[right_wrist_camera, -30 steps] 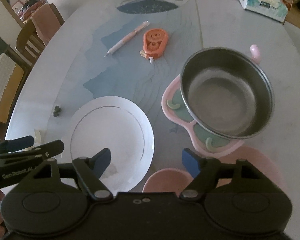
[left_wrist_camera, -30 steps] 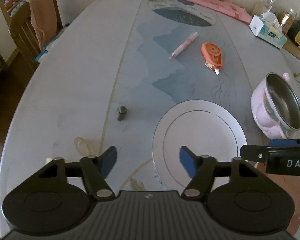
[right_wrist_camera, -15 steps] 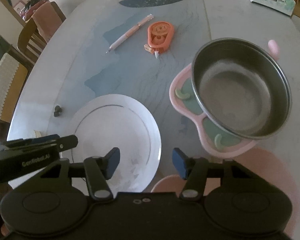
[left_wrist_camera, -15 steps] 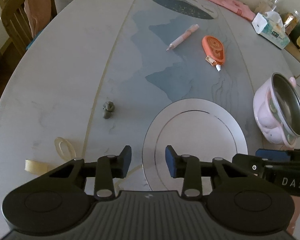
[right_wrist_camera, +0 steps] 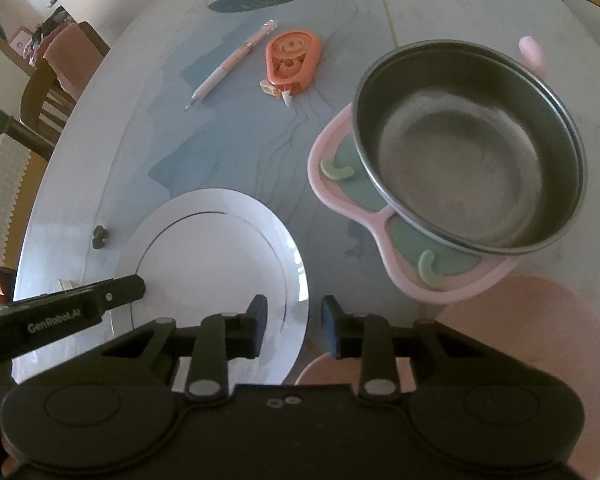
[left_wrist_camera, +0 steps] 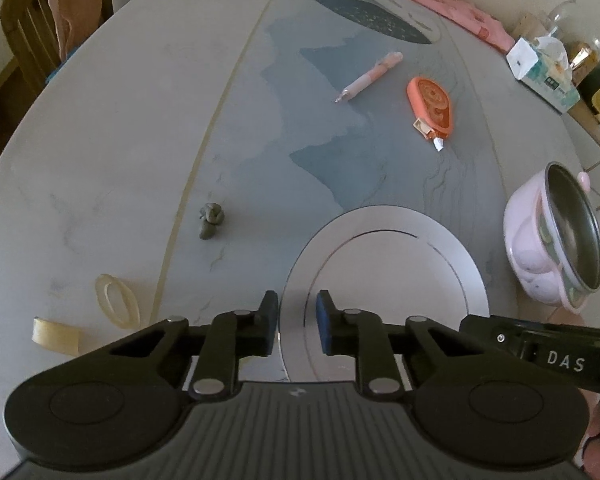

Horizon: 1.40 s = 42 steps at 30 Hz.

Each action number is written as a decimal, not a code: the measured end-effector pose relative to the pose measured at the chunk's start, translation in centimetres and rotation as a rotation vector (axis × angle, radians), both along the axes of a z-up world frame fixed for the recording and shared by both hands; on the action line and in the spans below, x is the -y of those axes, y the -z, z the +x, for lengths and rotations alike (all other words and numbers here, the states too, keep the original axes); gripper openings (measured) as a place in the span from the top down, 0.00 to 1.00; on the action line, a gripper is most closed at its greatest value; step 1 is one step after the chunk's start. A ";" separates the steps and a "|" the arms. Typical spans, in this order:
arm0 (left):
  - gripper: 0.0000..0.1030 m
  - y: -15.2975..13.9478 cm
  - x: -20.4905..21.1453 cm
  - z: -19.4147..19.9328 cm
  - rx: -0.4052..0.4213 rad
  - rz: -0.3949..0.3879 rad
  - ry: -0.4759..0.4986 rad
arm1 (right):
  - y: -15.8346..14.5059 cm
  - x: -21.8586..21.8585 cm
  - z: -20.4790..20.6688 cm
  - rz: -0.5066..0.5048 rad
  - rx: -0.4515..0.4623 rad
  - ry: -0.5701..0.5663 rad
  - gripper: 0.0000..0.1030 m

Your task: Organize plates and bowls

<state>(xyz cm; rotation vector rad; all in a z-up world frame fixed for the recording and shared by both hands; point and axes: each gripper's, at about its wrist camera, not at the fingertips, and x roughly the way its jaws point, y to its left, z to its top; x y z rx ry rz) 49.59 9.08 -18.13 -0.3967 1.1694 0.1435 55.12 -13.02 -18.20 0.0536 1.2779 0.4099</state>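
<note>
- left gripper: black linkage arms, blue pads. Jaws have just been closing, now down to a narrow gap straddling the left rim of the plate. Can't tell whether the pads actually press on the rim.
- right gripper: same build. Jaws have just been closing too, straddling the plate's right rim; gap a bit wider than the left one. Contact not clear either.
- plate: round, flat, pale and glossy, thin dark ring line marking the well. Lies flat on the table, near edge, between the two grippers.
- bowl: round steel liner, dull brushed inside, seated in a pink plastic shell with green patches and curved pale tabs. Right of the plate, apart from it.
- pink round thing, matte, low at right under the bowl's near side; only partly in view, can't tell what it is.
- table: oval, smooth, grey with a blue mountain-like print and a thin gold line.
- clutter beyond the plate: pink pen, orange correction-tape dispenser, small dark grey lump, clear tape roll at left.
</note>
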 end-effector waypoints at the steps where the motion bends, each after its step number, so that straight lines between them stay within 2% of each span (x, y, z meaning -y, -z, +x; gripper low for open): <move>1: 0.82 0.0 -0.1 0.0 -0.001 -0.004 -0.004 | 0.1 0.1 0.0 0.004 -0.003 0.003 0.76; 7: 0.84 0.1 -0.4 -0.3 0.012 -0.027 -0.025 | 0.5 0.3 0.0 0.022 -0.013 0.009 0.85; 23: 0.85 -0.7 -1.4 -2.7 0.019 0.008 -0.056 | -0.6 -0.8 -1.4 0.029 0.014 -0.023 0.87; 42: 0.85 -3.9 -3.7 -10.2 0.059 -0.002 -0.132 | -3.8 -3.1 -6.2 0.054 0.045 -0.107 0.89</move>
